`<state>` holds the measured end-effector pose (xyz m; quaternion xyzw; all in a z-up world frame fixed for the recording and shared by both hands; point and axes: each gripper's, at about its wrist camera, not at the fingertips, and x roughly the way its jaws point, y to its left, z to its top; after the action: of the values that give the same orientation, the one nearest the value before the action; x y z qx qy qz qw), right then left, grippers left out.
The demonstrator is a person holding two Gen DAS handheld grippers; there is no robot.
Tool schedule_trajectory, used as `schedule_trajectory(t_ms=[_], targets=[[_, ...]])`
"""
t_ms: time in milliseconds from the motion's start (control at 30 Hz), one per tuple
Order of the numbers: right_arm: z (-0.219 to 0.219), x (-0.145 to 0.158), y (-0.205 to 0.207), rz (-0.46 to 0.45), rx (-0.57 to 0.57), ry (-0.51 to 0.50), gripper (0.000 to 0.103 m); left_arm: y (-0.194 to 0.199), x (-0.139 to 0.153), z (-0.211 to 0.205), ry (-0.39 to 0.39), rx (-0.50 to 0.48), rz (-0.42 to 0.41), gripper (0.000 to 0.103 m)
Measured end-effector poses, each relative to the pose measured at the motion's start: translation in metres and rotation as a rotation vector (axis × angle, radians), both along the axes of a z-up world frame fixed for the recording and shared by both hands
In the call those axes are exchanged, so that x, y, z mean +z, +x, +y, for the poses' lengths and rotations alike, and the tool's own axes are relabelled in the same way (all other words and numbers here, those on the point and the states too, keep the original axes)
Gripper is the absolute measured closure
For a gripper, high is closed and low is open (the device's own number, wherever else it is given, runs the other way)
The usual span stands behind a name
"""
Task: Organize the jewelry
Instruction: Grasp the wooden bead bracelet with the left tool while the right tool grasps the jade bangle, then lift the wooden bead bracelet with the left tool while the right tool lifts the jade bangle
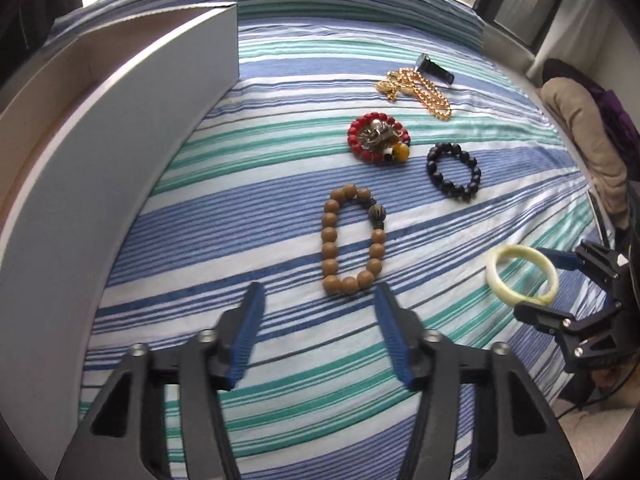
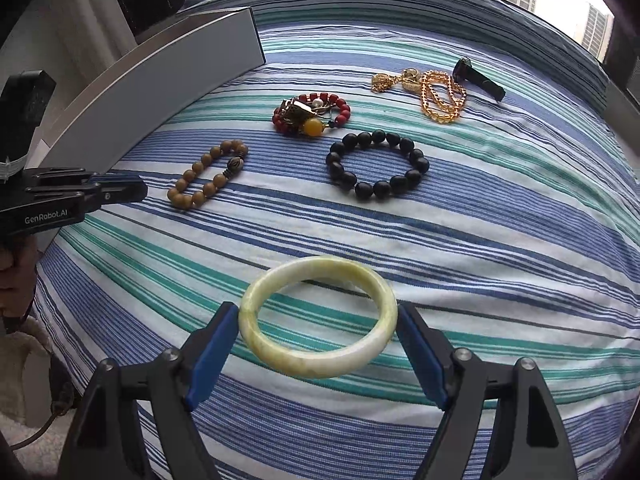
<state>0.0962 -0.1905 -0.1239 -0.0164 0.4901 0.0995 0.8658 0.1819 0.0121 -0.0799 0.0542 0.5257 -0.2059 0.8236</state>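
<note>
Right gripper (image 2: 318,320): our jaws clasp the pale green jade bangle (image 2: 318,322) above the striped bed (image 2: 480,240).
Left gripper (image 1: 318,300): our jaws stand apart, empty, just short of the tan wooden bead bracelet (image 1: 352,238).
Beyond the bangle: black bead bracelet (image 2: 378,170), red bead bracelet (image 2: 312,118), gold chain (image 2: 436,94).
Left of the tan wooden bead bracelet: white cardboard box (image 1: 120,152).

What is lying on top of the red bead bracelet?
A tangle of metal jewelry with a pearl and a large amber bead sits inside and over the red bead bracelet, on the striped bedspread. It hides some red beads and the cloth beneath.
</note>
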Motion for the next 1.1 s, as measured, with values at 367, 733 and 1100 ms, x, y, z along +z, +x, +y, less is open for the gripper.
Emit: schedule_trajectory(t_ms=[367, 733, 1100], targets=[[-0.003, -0.004, -0.016, 0.0, -0.018, 0.068, 0.022, 0.038, -0.029, -0.076, 0.164, -0.087, 0.003, 0.033], [-0.012, -0.002, -0.023, -0.019, -0.044, 0.09, 0.022, 0.025, -0.008, -0.043, 0.006, -0.019, 0.016, 0.103], [-0.007, 0.004, -0.025, -0.028, -0.032, 0.07, 0.022, 0.013, -0.009, -0.021, 0.029, -0.014, 0.002, 0.075]])
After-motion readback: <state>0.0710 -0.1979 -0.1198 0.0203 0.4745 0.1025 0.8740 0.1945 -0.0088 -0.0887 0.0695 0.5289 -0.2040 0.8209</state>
